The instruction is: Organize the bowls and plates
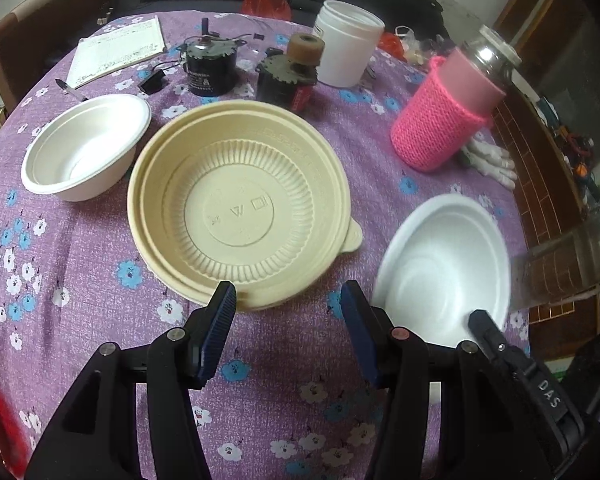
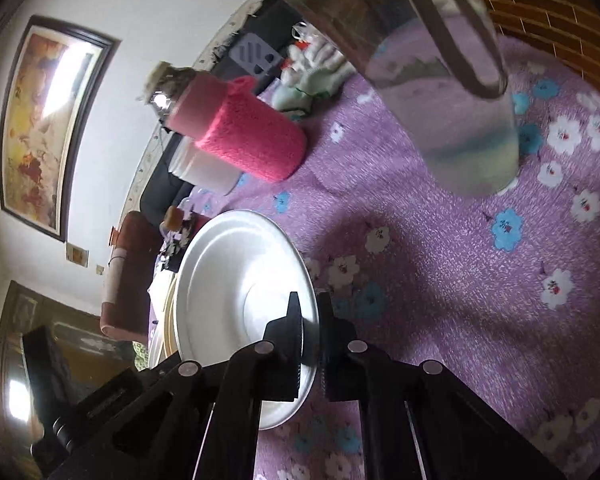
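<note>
The right gripper (image 2: 309, 322) has its jaws clamped on the rim of the white bowl (image 1: 446, 264), right of the beige plate (image 1: 240, 204). Lift level, avoiding the glass (image 2: 452, 92). The left gripper (image 1: 288, 304) waits half-open, empty.

**Readable marks**

The letters "DAS" are printed in white on the black arm of the right gripper (image 1: 476, 322), seen in the left wrist view. Embossed symbols, a triangle and a square among them, are moulded into the centre of the beige plastic lid (image 1: 236, 208). The black motor's (image 1: 208, 68) label cannot be read.
</note>
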Demonstrator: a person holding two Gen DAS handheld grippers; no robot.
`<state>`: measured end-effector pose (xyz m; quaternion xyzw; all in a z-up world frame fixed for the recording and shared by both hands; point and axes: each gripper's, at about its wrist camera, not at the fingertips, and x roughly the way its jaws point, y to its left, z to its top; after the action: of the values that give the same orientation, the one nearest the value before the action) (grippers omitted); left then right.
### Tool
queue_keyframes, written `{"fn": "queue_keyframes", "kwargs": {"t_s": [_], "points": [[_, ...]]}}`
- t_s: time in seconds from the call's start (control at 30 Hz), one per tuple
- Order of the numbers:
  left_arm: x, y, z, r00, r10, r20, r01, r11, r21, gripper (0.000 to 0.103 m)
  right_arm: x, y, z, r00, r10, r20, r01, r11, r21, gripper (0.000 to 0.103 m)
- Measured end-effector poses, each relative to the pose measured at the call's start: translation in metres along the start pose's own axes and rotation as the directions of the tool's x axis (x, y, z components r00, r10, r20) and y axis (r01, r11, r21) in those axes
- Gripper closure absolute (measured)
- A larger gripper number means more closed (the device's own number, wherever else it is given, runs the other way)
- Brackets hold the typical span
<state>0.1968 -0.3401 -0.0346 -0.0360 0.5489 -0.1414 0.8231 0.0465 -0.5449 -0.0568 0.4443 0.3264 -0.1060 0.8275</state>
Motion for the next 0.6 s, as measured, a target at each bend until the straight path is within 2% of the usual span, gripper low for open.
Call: {"fn": "queue_keyframes", "kwargs": {"t_s": [0.17, 0.3, 0.37, 0.47, 0.6], "points": [[-0.005, 0.002, 0.0, 0.999, -0.047, -0.015, 0.047, 0.999, -0.008, 0.05, -0.014, 0.011, -0.003, 0.998, -0.034, 0.051, 0.038, 0.997, -0.063, 0.096], [-0.012, 0.004, 0.0, 0.997, -0.078, 0.0, 0.078, 0.997, -0.022, 0.05, -0.016, 0.008, 0.001, 0.99, -0.1, 0.103, 0.107, 0.992, -0.071, 0.096], [-0.011, -0.001, -0.001, 0.994, -0.11, -0.012, 0.11, 0.994, -0.01, 0.05, -0.008, 0.004, 0.002, 0.992, -0.099, 0.076, 0.104, 0.993, -0.064, 0.096], [-0.002, -0.008, -0.004, 0.994, -0.097, -0.041, 0.098, 0.995, 0.012, 0.05, 0.002, 0.008, -0.004, 0.998, -0.066, 0.019, 0.068, 0.995, -0.073, 0.096], [0.007, -0.005, -0.005, 0.992, -0.117, -0.039, 0.117, 0.993, -0.014, 0.052, -0.005, 0.017, -0.009, 0.999, -0.041, 0.029, 0.043, 0.994, -0.099, 0.096]]}}
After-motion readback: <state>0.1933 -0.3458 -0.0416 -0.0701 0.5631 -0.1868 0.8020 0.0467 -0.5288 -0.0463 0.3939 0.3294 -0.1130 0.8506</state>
